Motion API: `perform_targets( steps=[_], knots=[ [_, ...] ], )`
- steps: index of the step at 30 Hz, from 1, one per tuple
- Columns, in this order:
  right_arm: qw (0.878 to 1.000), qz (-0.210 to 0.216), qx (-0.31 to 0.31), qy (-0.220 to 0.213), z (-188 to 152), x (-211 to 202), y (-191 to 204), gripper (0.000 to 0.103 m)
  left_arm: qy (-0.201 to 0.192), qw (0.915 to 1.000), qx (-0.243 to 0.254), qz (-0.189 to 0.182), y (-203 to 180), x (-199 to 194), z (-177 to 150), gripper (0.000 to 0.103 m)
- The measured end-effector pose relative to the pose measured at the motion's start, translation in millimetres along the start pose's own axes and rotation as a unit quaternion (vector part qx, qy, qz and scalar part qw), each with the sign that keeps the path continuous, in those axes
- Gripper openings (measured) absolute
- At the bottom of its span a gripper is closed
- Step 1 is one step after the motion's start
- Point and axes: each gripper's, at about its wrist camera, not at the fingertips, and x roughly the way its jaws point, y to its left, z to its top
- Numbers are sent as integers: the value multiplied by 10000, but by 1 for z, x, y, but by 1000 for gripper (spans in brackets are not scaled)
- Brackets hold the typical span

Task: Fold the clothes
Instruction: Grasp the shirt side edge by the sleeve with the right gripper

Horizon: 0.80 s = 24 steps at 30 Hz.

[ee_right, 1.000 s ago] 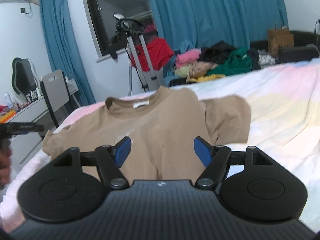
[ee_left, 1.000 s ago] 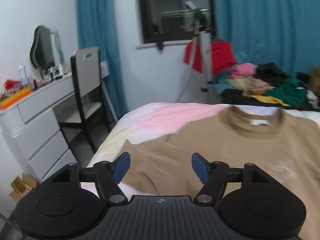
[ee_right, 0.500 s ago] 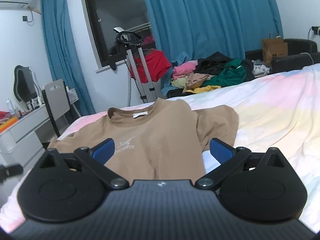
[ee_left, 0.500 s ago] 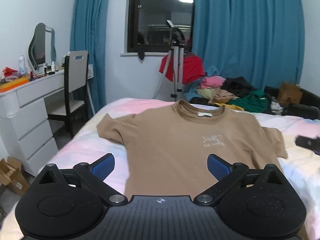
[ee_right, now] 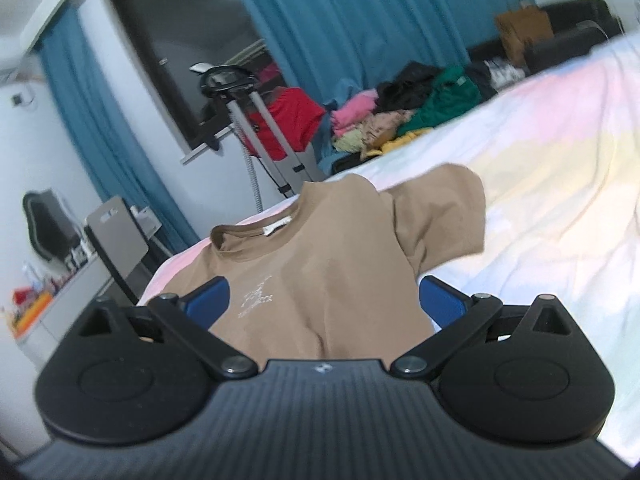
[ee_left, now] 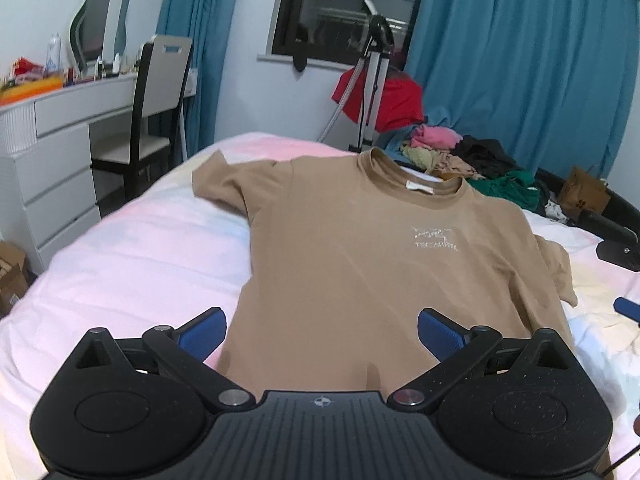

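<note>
Compared with half a second ago, my left gripper (ee_left: 320, 330) has come closer to the tan short-sleeved cotton T-shirt (ee_left: 360, 264), and its blue-padded fingers (ee_left: 202, 332) stand wide apart with nothing between them but the shirt's lower part below. My right gripper (ee_right: 324, 304) has tilted, so its view is now slanted and a little blurred; its fingers (ee_right: 442, 300) are also spread wide and hold nothing (they frame the shirt (ee_right: 320, 272) on both sides).

The shirt lies flat and face up on the bed with the pale pink, yellow and white cover (ee_left: 120, 256), its collar pointing to the far edge, one sleeve toward the white dresser with drawers (ee_left: 52, 160), the other near the right gripper, whose tip shows at the edge of the left view. I see no basket; the brown paper bag (ee_left: 584, 194) stands beyond the bed and I cannot tell what is inside. A loose pile of pink, green and black clothes (ee_left: 472, 160) lies behind the collar.

To the left of the shirt there is bare bed cover up to the bed's edge, and in the right view bare cover spreads wide on the right side too.
</note>
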Motion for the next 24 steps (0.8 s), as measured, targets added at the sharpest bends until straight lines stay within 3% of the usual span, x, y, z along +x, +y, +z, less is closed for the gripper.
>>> perform_targets(
  steps=[4, 7, 14, 15, 17, 21, 24],
  knots=[
    [9996, -123, 258, -11, 1, 8, -17, 102, 37, 10000, 31, 73, -5, 5, -2, 103],
    [9960, -12, 887, 41, 4, 13, -39, 99, 40, 9999, 75, 105, -9, 8, -4, 103],
    [9598, 320, 2786, 89, 4, 40, -104, 98, 64, 9996, 195, 213, -14, 11, -10, 103],
    [9563, 321, 2904, 116, 5, 47, -110, 96, 75, 9995, 203, 217, -14, 11, -11, 103],
    [9501, 255, 3104, 179, 5, 60, -122, 78, 87, 9995, 222, 227, -15, 13, -11, 103],
    [9376, 223, 3467, 164, -1, 88, -140, 76, 86, 9998, 145, 121, -11, 16, -12, 103],
    [9443, 145, 3285, 127, 1, 107, -137, 77, 175, 9998, 10, -13, -9, 21, -10, 103]
  ],
)
